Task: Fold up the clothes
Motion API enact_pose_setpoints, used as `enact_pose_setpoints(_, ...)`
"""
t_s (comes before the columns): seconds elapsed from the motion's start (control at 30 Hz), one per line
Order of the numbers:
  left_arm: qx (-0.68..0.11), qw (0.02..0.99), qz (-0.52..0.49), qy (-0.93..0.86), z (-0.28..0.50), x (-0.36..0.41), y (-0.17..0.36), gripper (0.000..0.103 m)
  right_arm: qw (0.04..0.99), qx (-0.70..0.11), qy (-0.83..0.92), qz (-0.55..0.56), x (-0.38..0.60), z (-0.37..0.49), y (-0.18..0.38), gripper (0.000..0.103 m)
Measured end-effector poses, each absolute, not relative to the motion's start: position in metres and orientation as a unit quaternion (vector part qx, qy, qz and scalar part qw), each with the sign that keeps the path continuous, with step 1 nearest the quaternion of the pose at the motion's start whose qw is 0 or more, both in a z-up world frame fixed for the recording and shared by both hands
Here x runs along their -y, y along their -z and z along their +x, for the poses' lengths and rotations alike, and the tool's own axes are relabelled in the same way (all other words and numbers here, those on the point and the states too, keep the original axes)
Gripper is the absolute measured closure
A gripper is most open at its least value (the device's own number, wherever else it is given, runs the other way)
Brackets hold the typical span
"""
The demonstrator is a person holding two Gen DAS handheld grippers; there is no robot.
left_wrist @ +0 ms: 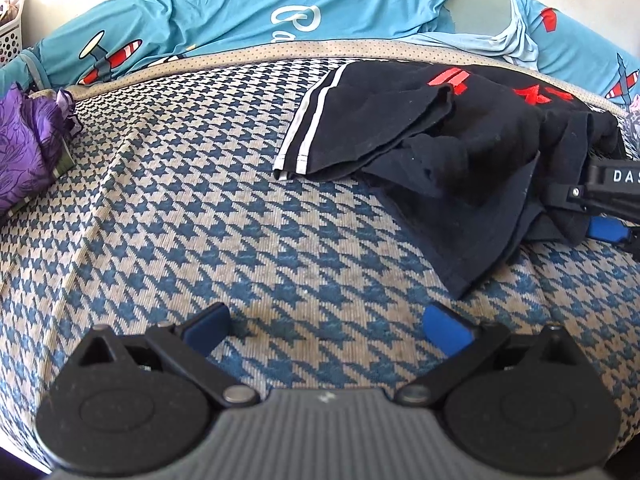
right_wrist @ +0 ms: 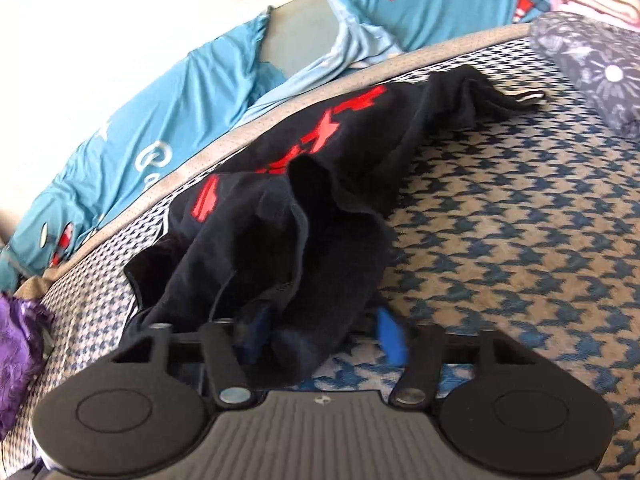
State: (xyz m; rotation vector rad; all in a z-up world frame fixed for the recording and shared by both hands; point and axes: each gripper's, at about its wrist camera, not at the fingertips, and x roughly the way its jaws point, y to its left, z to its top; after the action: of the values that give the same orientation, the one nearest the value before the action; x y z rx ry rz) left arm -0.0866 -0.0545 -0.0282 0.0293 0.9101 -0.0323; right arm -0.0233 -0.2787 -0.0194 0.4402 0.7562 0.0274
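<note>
A crumpled black garment (left_wrist: 460, 148) with red lettering and white side stripes lies on the houndstooth bed cover (left_wrist: 224, 224), at the upper right of the left wrist view. My left gripper (left_wrist: 326, 326) is open and empty, low over the cover, short of the garment's hem. My right gripper (right_wrist: 324, 336) has its jaws apart with a bunch of the black garment (right_wrist: 304, 240) lying between the blue pads (right_wrist: 390, 334); motion blur hides whether they pinch it. The right gripper also shows in the left wrist view (left_wrist: 608, 200) at the garment's right edge.
A purple patterned cloth (left_wrist: 28, 144) lies at the left edge of the bed. Blue cartoon-print pillows (left_wrist: 248, 20) line the far side. A grey floral cushion (right_wrist: 592, 64) sits at the right. A white lattice basket (left_wrist: 10, 36) stands at the far left.
</note>
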Motion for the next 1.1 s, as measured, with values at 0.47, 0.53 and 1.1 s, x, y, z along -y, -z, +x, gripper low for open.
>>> enact_pose_setpoints(0.47,-0.432,0.902,0.008,0.015,-0.082,0.059,0.029,0.000,0.925,-0.325,-0.030,0.196,0.283,-0.033,0.000,0.098)
enact_pose_setpoints(0.53,-0.431,0.902,0.011,0.015,-0.081,0.059,0.029,0.000,0.926,-0.323,-0.020,0.196,0.287,-0.036,-0.004,0.098)
enact_pose_setpoints(1.1,-0.434,0.901,-0.020,0.000,-0.069,0.040,0.028,0.000,0.933,-0.311,-0.081,0.163,0.273,-0.055,-0.020,0.095)
